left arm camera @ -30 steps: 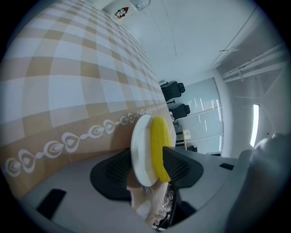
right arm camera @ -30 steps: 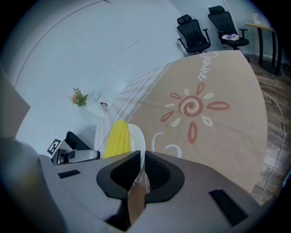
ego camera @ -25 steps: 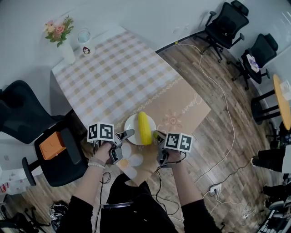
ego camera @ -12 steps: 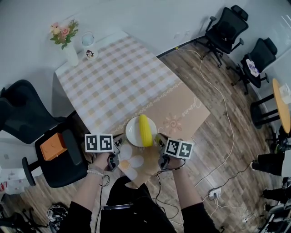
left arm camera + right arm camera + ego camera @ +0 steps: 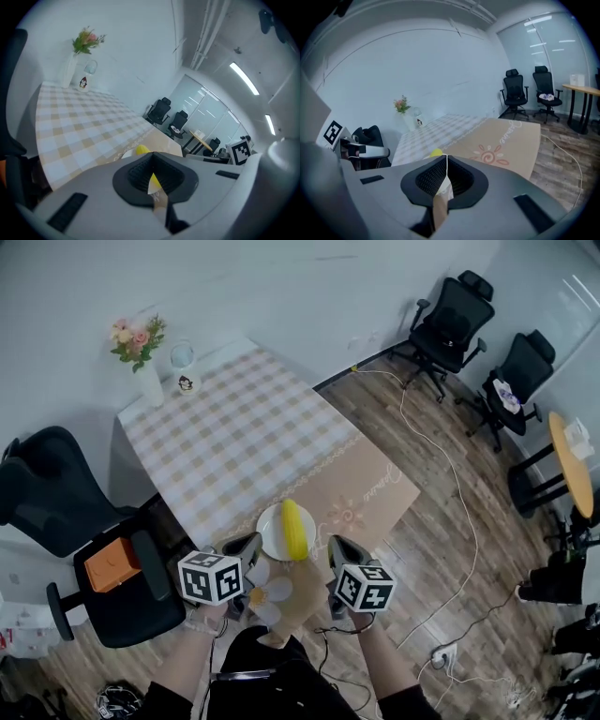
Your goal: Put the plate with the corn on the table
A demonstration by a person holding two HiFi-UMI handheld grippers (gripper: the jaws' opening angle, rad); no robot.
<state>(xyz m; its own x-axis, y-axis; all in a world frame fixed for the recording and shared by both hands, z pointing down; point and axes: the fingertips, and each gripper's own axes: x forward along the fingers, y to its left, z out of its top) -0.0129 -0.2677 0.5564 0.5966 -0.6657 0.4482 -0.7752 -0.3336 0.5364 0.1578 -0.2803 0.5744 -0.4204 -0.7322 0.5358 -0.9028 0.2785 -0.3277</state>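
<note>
A white plate [image 5: 274, 532] with a yellow corn cob [image 5: 295, 529] rests at the near edge of the table, on a brown mat [image 5: 370, 486]. The mat's daisy-printed near end [image 5: 272, 594] is raised between my grippers. My left gripper [image 5: 248, 545] is left of the plate; its jaws have just been closing and now pinch the mat's edge [image 5: 158, 201]. Right of the plate, my right gripper [image 5: 337, 549] is shut on the same mat's edge [image 5: 439, 206]. The corn [image 5: 142, 150] peeks over the left gripper [image 5: 152, 180]; the corn [image 5: 436, 152] also shows above the right gripper [image 5: 444, 180].
A checked cloth [image 5: 234, 432] covers the far part of the table, with a flower vase [image 5: 145, 362] and a glass [image 5: 183, 367] at its far corner. A black chair [image 5: 56, 493] with an orange thing [image 5: 111, 563] stands left. Office chairs [image 5: 450, 320] and cables [image 5: 464, 484] lie right.
Both grippers have risen toward the camera. The left gripper's jaws, open beside the plate a second ago, have closed on the mat's edge. The mat's near end has lifted.
</note>
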